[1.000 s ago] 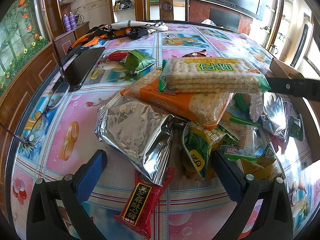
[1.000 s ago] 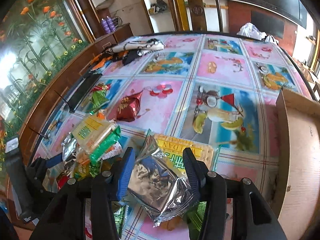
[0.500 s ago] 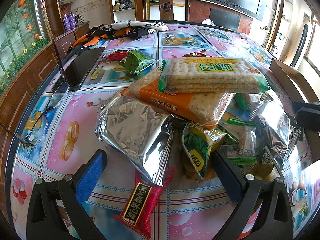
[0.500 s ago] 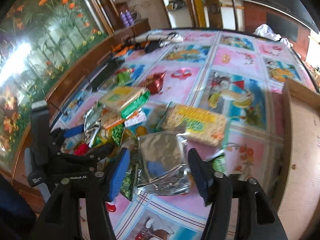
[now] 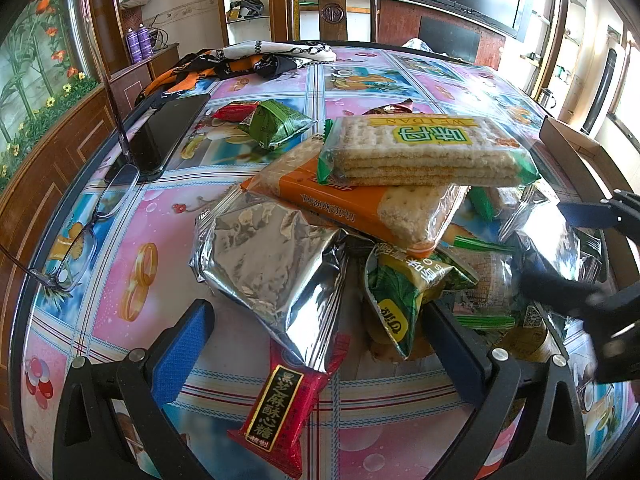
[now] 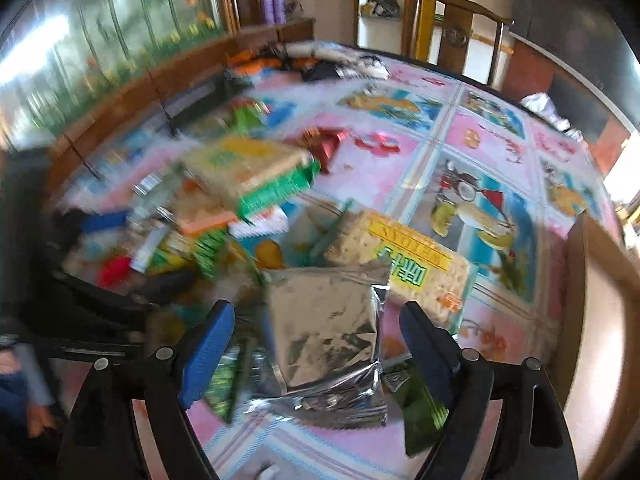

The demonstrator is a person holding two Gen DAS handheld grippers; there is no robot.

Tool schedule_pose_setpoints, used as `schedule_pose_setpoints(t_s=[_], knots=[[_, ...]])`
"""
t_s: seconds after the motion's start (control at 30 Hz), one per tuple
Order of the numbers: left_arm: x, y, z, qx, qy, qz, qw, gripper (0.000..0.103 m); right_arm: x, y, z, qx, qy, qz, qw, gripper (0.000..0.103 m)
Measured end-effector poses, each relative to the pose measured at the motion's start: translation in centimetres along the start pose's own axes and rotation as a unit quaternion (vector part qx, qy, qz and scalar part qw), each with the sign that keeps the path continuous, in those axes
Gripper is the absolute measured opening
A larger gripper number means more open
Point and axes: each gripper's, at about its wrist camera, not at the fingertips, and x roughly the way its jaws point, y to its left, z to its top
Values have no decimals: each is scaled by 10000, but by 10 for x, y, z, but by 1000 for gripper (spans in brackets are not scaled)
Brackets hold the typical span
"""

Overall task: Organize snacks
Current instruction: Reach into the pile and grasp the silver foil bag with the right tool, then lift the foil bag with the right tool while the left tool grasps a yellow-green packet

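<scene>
- Left wrist view, far left: glasses [image 5: 76, 236] and a dark phone [image 5: 166, 132] lie on the counter [image 5: 160, 240], apart from the snack heap.
- At lower centre the left tool [image 5: 316, 344] stands spread wide with nothing between its blue pads; a silver foil pack [image 5: 272, 260] and a red candy wrapper [image 5: 284, 404] lie in the gap ahead of it.
- Above them, a green cracker pack [image 5: 424, 152] rests on an orange cracker pack [image 5: 360, 204] at the top of the heap.
- At the right edge of that view the right tool [image 5: 592, 264] reaches into the heap, blurred.
- Right wrist view: the right tool [image 6: 316, 340] is spread open too, with a second silver pack [image 6: 328, 332] lying between its pads; whether they touch it cannot be told.
- A yellow-labelled cracker pack [image 6: 408, 264] lies just behind that silver pack, and a cardboard box [image 6: 600, 300] stands at the right edge.
- Judged step: the right tool is picking one snack from the pile; sorting looks barely begun.
- The next move likely calls for closing on the silver pack alone, gently since foil slips and crushes, then lifting it clear towards the box.
</scene>
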Motion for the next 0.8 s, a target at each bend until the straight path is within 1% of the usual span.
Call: schedule_pose_setpoints(t_s=[0.07, 0.1, 0.13, 0.17, 0.2, 0.27, 0.33, 0.37, 0.43, 0.47, 0.53, 0.57, 0.63, 0.67, 0.73, 0.77, 0.8], knots=[[0, 0, 0, 0, -1, 0, 10000, 103, 10, 4, -2, -129, 187, -217, 9995, 86], [0, 0, 0, 1, -1, 1, 10000, 103, 13, 4, -4, -152, 207, -313, 9992, 82], [0, 0, 0, 1, 2, 2, 10000, 103, 12, 2, -7, -140, 148, -288, 9994, 76], [0, 0, 0, -7, 2, 8, 10000, 103, 10, 0, -8, -85, 113, -191, 9997, 65], [0, 0, 0, -7, -2, 13, 10000, 103, 9, -3, -9, -12, 90, -175, 9998, 62], [-2, 1, -1, -12, 40, 42, 10000, 103, 4, -10, -13, 123, -63, -231, 9996, 62], [-9, 4, -3, -3, 80, 84, 9999, 103, -2, -20, -18, 334, -316, -40, 9989, 62], [-18, 7, -5, 19, -20, -2, 10000, 103, -7, -23, -21, 418, -491, 61, 9979, 62], [-40, 10, -10, 101, -348, -173, 9992, 103, -18, -32, -26, 550, -907, 303, 9939, 62], [-55, 8, -14, 221, -516, -261, 9981, 103, -23, -36, -27, 632, -1067, 409, 9914, 62], [-73, 0, -20, 511, -651, -533, 9951, 103, -33, -48, -27, 918, -1329, 600, 9850, 63], [-82, -11, -24, 737, -716, -792, 9916, 103, -36, -52, -26, 1047, -1442, 710, 9814, 63], [-87, -31, -28, 1058, -739, -1024, 9863, 101, -42, -60, -26, 1246, -1610, 856, 9753, 63], [-87, -44, -30, 1311, -759, -1117, 9821, 99, -45, -61, -26, 1287, -1673, 901, 9733, 63], [-80, -70, -32, 1820, -686, -1177, 9738, 87, -50, -63, -27, 1332, -1784, 963, 9701, 63], [-77, -77, -32, 1968, -639, -1161, 9714, 83, -52, -64, -28, 1346, -1814, 992, 9691, 63], [-72, -85, -31, 2239, -567, -1204, 9655, 78, -52, -64, -28, 1361, -1824, 1027, 9683, 63]])
